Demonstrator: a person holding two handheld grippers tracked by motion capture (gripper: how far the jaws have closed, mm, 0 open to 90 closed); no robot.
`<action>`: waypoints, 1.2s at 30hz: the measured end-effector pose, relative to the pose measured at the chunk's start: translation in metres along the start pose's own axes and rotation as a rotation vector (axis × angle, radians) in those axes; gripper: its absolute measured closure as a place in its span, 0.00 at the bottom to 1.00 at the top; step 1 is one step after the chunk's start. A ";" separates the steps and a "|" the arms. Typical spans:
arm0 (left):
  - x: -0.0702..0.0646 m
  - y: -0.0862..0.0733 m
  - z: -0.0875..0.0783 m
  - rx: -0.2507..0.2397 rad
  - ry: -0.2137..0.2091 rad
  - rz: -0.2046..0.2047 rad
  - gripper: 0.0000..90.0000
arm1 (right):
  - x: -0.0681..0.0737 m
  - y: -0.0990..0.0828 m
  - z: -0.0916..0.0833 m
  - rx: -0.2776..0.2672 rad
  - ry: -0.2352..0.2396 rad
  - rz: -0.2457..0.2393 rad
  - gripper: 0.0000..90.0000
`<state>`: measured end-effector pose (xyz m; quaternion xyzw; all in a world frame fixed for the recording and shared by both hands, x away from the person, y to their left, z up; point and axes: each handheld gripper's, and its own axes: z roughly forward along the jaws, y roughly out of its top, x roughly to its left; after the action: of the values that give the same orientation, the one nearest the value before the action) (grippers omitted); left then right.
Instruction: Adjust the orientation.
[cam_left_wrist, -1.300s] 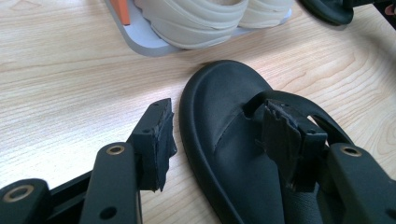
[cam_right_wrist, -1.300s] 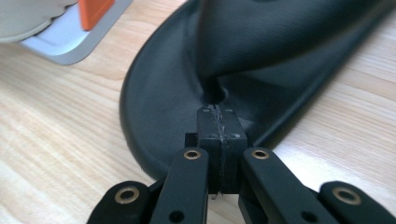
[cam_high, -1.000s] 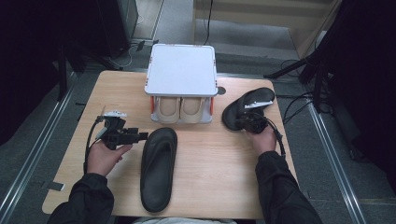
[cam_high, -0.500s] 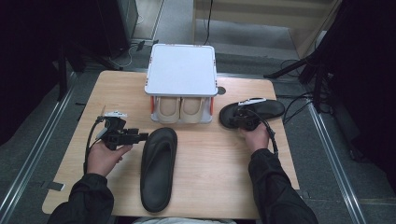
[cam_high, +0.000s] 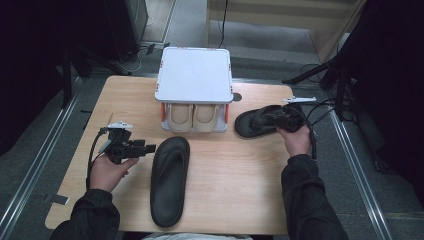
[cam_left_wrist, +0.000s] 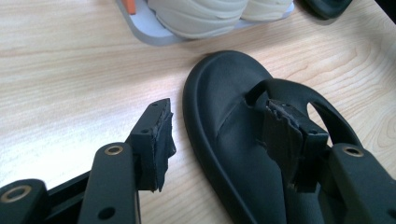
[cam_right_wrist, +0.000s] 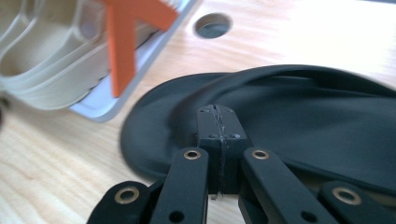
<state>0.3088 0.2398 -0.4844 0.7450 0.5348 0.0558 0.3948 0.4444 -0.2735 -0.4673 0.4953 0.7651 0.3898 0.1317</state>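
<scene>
Right claw (cam_high: 274, 118) has swung since the earlier frames: the sandal it carries lay slanted toward 1 o'clock at the right edge a second ago, now its long axis runs almost 9-to-3 and its toe has come in toward the rack. Left claw (cam_high: 148, 148) has not shifted.

Right claw jaws are together, pinched on the strap of the right sandal (cam_high: 257, 121); the right gripper view shows the pads meeting on a thin fold of black strap, sole (cam_right_wrist: 299, 116) spreading behind and to the right. From this claw the rack (cam_high: 194, 75) lies at 9 to 10 o'clock, just beside the sandal's toe, not touching as far as I can tell. Cream shoes (cam_high: 192, 118) fill the rack's lower tier.

Left claw (cam_left_wrist: 224, 135) is apart, holding nothing, one pad on the tabletop side, the other over the left sandal (cam_left_wrist: 224, 116) strap area, not pressing. In the high view that left sandal (cam_high: 169, 180) sits at 3 o'clock from the left claw, just beside it, long axis 12-to-6, toe toward the rack.

Judgement: right hand is nearer the rack, so placement turns on the right sandal's toe pointing at 9 o'clock toward the tier opening. Tabletop (cam_high: 240, 175) between both sandals is bare.
</scene>
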 end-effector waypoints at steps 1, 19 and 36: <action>0.000 -0.001 0.000 0.003 -0.004 -0.005 0.47 | -0.006 0.000 -0.002 -0.008 -0.008 0.005 1.00; 0.001 -0.015 -0.010 -0.002 0.018 -0.014 0.47 | -0.071 -0.008 0.015 0.076 -0.149 0.081 1.00; 0.002 -0.005 -0.005 -0.006 -0.004 0.002 0.46 | -0.048 -0.024 0.001 0.115 -0.121 0.060 1.00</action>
<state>0.3031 0.2445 -0.4851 0.7444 0.5333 0.0563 0.3979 0.4520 -0.3191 -0.4945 0.5473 0.7618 0.3182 0.1372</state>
